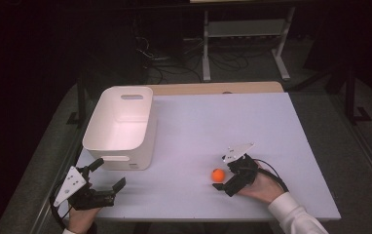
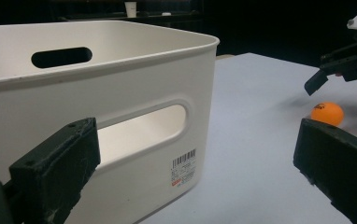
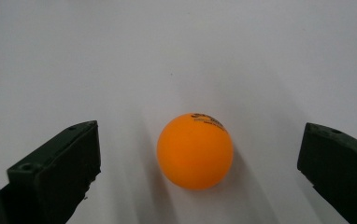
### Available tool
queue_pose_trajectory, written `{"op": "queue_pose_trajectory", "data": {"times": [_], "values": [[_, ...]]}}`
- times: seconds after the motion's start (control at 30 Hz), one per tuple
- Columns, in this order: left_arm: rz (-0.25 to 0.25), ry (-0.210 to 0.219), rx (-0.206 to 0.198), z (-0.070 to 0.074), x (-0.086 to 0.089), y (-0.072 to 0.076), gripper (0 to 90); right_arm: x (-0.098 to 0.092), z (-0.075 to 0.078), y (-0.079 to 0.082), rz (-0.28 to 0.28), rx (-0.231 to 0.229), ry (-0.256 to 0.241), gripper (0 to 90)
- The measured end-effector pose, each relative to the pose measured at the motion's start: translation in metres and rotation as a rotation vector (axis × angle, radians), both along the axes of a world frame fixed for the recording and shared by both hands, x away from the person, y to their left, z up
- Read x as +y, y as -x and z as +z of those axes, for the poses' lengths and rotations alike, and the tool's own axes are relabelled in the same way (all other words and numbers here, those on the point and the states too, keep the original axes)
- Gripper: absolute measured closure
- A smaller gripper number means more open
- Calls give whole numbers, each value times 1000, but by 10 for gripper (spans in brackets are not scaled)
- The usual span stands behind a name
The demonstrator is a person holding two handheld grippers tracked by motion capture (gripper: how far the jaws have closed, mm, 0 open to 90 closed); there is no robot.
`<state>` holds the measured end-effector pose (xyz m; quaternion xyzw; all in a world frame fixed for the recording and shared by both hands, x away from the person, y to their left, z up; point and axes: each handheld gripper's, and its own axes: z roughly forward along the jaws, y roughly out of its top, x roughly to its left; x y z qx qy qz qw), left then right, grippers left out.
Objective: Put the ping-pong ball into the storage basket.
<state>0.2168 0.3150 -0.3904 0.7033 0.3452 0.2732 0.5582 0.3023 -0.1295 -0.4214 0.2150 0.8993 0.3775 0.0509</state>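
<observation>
In the high view, the right hand-held gripper point(image 1: 224, 174) is standing open around the orange ball point(image 1: 217, 175), at the lower centre of the white table point(image 1: 252, 117). In the left gripper view, the left hand-held gripper point(image 2: 195, 172) is waiting open beside the white bin point(image 2: 134, 88). In the right gripper view, the ball is lying between the jaws, untouched; it is probably light, smooth and rolling easily, so gripping across its middle looks best.

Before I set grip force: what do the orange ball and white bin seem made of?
Orange ball: likely thin hard plastic, matte, smooth, with small printed lettering, like a table tennis ball. White bin: probably moulded plastic with a satin sheen, rounded corners, cut-out handles and a barcode sticker.
</observation>
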Motion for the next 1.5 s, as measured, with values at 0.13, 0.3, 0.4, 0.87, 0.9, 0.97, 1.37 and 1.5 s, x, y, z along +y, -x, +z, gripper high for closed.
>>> {"op": "queue_pose_trajectory", "data": {"times": [0.13, 0.3, 0.4, 0.87, 0.9, 0.97, 1.37, 1.5], "values": [[0, -1, 0, 0, 0, 0, 2, 2, -2, 0, 7, 8, 16, 0], [0, 0, 0, 0, 0, 0, 2, 3, -4, -2, 15, 13, 47, 0], [-1, -2, 0, 0, 0, 0, 2, 3, -4, -3, 30, 30, 47, 45], [-3, 6, -8, 0, 0, 0, 2, 7, -1, -13, 74, 52, 119, 201], [-4, 6, -8, 0, 0, 0, 2, 7, -1, -13, 74, 55, 123, 217], [-5, 6, -8, 0, 0, 0, 2, 7, -1, -14, 78, 63, 124, 242], [-7, 3, -8, 0, 0, 0, 2, 7, 0, -17, 96, 47, 123, 373], [-7, 3, -8, 0, 0, 0, 2, 9, -1, -16, 85, 58, 129, 409]]}}
